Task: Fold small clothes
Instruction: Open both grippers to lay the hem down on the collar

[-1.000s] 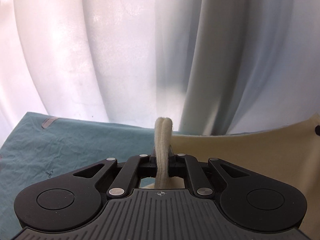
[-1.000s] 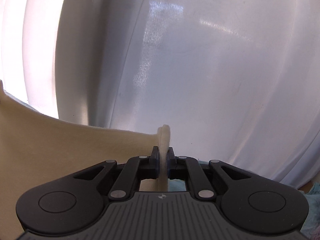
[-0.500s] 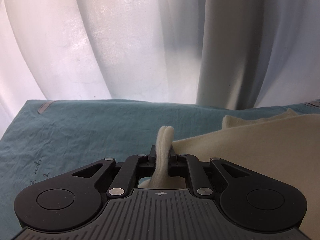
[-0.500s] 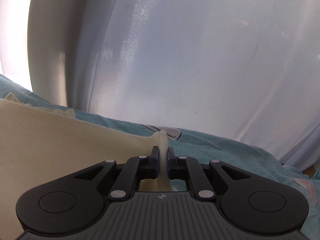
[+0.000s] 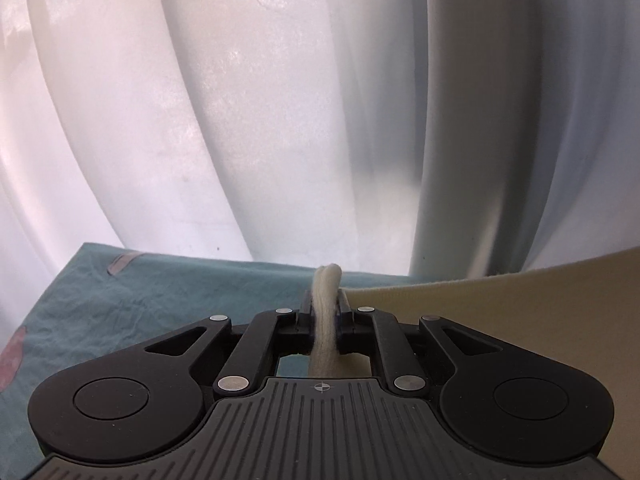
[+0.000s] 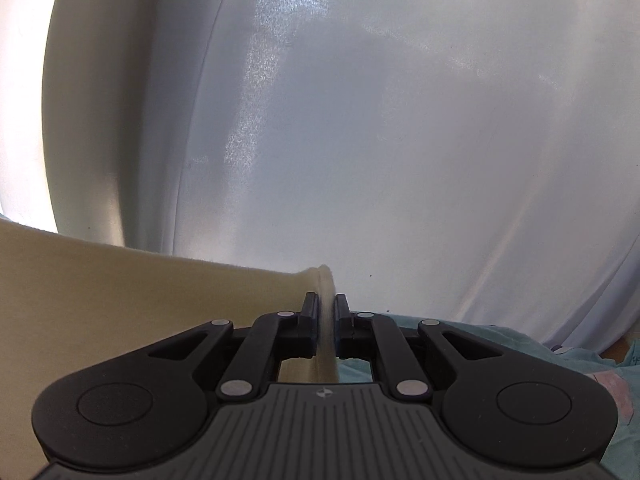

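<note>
A cream garment (image 5: 500,308) is held stretched between both grippers above a teal cloth-covered table (image 5: 140,300). My left gripper (image 5: 325,300) is shut on a bunched cream edge that sticks up between its fingers; the fabric spreads off to the right. My right gripper (image 6: 328,304) is shut on the other edge of the cream garment (image 6: 120,284), which spreads to the left. The lower part of the garment is hidden behind the gripper bodies.
White curtains (image 5: 280,120) hang right behind the table's far edge, and also fill the right wrist view (image 6: 400,140). A strip of tape (image 5: 120,264) lies at the teal cloth's far left corner. A pink patch (image 6: 612,388) shows on the teal cloth (image 6: 520,344) at the right.
Both grippers have lifted and tilted up with the garment since half a second ago. Less of the table shows, and the garment's edge is raised and taut again.
</note>
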Demonstrator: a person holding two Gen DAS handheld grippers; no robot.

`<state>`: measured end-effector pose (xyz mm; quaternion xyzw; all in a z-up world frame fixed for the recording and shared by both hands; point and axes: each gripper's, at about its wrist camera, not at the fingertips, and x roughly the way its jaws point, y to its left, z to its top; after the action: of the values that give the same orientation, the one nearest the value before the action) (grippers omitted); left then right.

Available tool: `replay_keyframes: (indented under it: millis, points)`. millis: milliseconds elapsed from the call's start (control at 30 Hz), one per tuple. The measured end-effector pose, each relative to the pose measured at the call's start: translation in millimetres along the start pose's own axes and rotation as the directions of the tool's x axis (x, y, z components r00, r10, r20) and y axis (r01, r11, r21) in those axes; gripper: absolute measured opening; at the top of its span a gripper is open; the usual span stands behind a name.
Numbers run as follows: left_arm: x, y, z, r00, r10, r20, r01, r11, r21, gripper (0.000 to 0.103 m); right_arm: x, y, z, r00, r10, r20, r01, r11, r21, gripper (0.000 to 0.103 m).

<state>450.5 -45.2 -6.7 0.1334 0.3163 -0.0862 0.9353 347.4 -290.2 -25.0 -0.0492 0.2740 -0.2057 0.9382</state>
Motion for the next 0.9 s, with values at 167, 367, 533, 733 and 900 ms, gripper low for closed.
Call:
replay_keyframes:
  millis: [167, 367, 533, 733, 900]
  points:
    - [-9.5, 9.9, -20.1, 0.999, 0.018, -0.039, -0.018, 1.0, -0.002, 0.022, 0.0, -0.8, -10.0, 0.999, -0.021, -0.041, 0.021, 1.0, -0.017, 0.022]
    - [-60.4, 24.6, -35.4, 0.972, -0.233, -0.008, 0.228, 0.957, -0.178, 0.044, -63.8, 13.7, -21.6, 0.948, 0.318, 0.031, -0.317, 0.948, -0.027, 0.022]
    - [-59.6, 6.6, -68.0, 0.968, -0.238, -0.085, 0.23, 0.968, -0.096, 0.045, -81.2, 59.9, -53.5, 0.893, 0.447, -0.049, -0.449, 0.88, -0.155, 0.015]
    - [-64.8, 53.5, -82.6, 0.975, -0.206, -0.087, 0.192, 0.969, -0.153, 0.041, -83.1, -13.5, -77.7, 0.939, 0.345, -0.012, -0.344, 0.939, 0.022, 0.024]
    - [-68.8, 97.7, -101.7, 0.972, -0.184, -0.149, 0.151, 0.966, -0.212, 0.058, -93.1, -79.1, -105.5, 0.978, 0.196, -0.074, -0.184, 0.972, 0.147, 0.038]
